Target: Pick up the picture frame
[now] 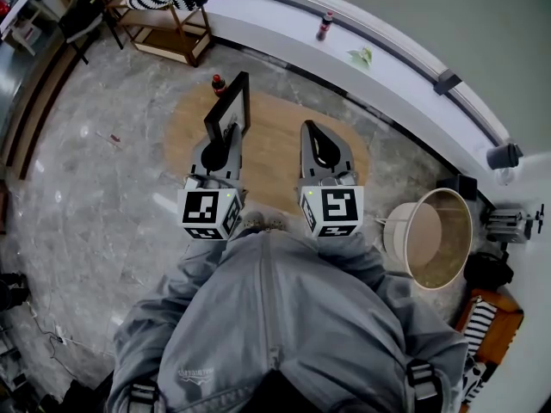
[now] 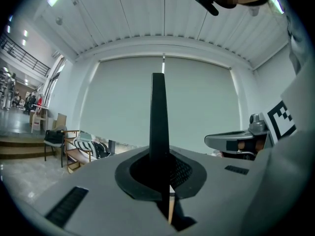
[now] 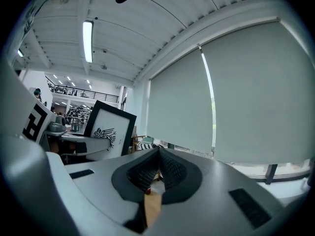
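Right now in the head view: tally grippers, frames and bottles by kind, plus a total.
grippers: 2, left gripper and right gripper
frame: 1, held in the left gripper's jaws
bottles: 2, near bottle and ledge bottle
total: 5

The head camera looks steeply down over the person's grey jacket [image 1: 275, 317] onto the floor [image 1: 86, 188], with the left tongs [image 1: 225, 138] at 11 o'clock and the right tongs [image 1: 313, 129] at 1 o'clock. Each tongs camera rides close behind its own jaws, facing level toward the roller blinds [image 3: 236, 92]. The right one shares the picture frame [image 3: 109, 129], at 9 o'clock, with the head view. The left one shows the right tongs at 3 o'clock.
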`<state>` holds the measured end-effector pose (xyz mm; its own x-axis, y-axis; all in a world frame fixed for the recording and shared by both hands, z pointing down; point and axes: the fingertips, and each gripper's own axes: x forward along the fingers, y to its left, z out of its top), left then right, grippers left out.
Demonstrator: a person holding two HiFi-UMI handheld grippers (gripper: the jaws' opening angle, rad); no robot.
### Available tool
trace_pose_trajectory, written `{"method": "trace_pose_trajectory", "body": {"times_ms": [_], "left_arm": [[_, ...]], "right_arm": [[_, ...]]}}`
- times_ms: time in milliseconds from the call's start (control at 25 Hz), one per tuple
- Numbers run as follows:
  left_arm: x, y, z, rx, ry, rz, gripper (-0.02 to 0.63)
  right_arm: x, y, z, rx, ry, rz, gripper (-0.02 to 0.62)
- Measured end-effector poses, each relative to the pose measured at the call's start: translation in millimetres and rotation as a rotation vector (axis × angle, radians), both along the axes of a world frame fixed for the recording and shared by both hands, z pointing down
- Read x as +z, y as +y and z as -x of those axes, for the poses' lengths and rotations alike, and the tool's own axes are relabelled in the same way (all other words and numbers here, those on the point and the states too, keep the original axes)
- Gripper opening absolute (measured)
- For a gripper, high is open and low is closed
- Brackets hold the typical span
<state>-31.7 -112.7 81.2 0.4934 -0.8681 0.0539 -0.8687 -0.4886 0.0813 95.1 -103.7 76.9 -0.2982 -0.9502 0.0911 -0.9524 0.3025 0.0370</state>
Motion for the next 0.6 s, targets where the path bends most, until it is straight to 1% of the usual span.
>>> {"method": "trace_pose_trajectory", "body": {"times_ms": [600], "left_arm": [[5.1, -2.9, 6.8, 0.010, -0.015, 0.002, 0.025]], "right_arm": [[1.2, -2.2, 9.5, -0.023, -0.017, 0.004, 0.031]]}}
